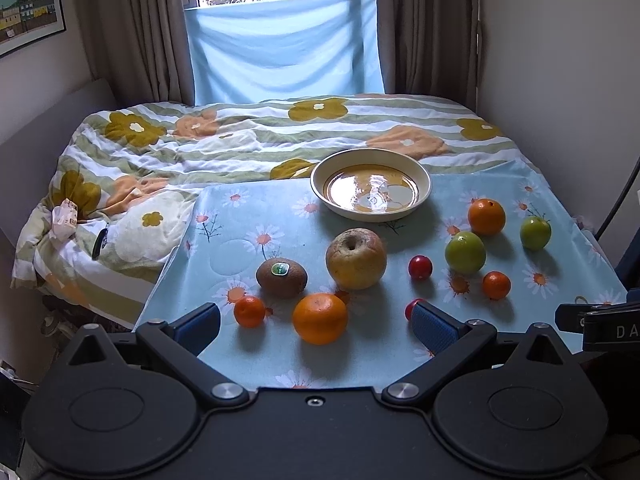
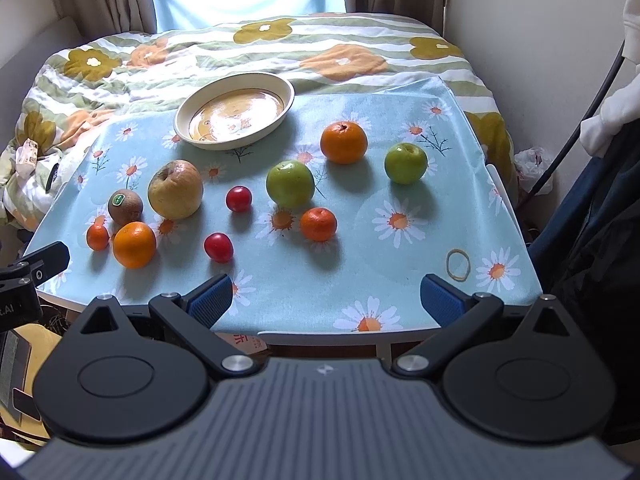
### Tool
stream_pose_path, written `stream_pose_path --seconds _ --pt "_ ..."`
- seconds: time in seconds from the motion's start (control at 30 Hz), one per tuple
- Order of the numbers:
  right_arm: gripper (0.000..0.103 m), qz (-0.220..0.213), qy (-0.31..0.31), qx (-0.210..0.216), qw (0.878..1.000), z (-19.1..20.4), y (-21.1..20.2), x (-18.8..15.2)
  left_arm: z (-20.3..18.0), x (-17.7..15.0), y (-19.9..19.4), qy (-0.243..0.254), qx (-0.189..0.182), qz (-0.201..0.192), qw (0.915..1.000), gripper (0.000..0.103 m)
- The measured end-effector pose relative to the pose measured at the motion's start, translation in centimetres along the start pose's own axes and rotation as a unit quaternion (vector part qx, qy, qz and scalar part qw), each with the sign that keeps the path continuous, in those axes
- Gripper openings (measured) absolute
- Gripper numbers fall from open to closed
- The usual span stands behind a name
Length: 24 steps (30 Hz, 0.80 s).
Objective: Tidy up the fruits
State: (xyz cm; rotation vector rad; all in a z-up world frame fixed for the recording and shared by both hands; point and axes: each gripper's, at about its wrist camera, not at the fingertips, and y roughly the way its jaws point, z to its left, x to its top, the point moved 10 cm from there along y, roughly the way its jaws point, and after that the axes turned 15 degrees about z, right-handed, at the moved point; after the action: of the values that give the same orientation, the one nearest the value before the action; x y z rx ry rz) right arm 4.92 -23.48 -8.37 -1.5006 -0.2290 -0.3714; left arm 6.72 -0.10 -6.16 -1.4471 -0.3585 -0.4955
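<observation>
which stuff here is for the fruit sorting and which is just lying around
For the job: bowl, kiwi, yellow apple, green apples, oranges, mandarins, red fruits.

Lying about: rubber band, duvet, picture, curtains.

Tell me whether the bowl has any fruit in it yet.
Empty. The bowl shows only its glossy bare inside in both views; every fruit, such as the kiwi, lies outside it on the tablecloth.
</observation>
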Motion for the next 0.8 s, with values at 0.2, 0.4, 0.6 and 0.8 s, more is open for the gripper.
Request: stream_pose_path --seconds 0.2,0.4,0.6,0.8 --pt "0.103 0.000 0.000 0.000 1.000 0.04 0.02 0.03 0.16 0.08 -0.03 0.000 0.002 0.001 1.0000 0.103" --pt "0.103 0.000 0.000 0.000 1.000 0.06 0.06 0.07 0.47 0.11 -0.07 -0.001 0.002 0.001 1.0000 0.103" --pt "0.103 0.001 -0.001 0.001 1.000 0.27 0.15 0.24 0.52 0.17 -0.05 -0.001 0.003 0.001 1.0000 0.103" --pt "0.103 0.001 -0.001 0.001 1.000 0.36 0.17 0.28 0.72 0.29 0.06 -0.002 0.002 0.001 1.0000 0.103"
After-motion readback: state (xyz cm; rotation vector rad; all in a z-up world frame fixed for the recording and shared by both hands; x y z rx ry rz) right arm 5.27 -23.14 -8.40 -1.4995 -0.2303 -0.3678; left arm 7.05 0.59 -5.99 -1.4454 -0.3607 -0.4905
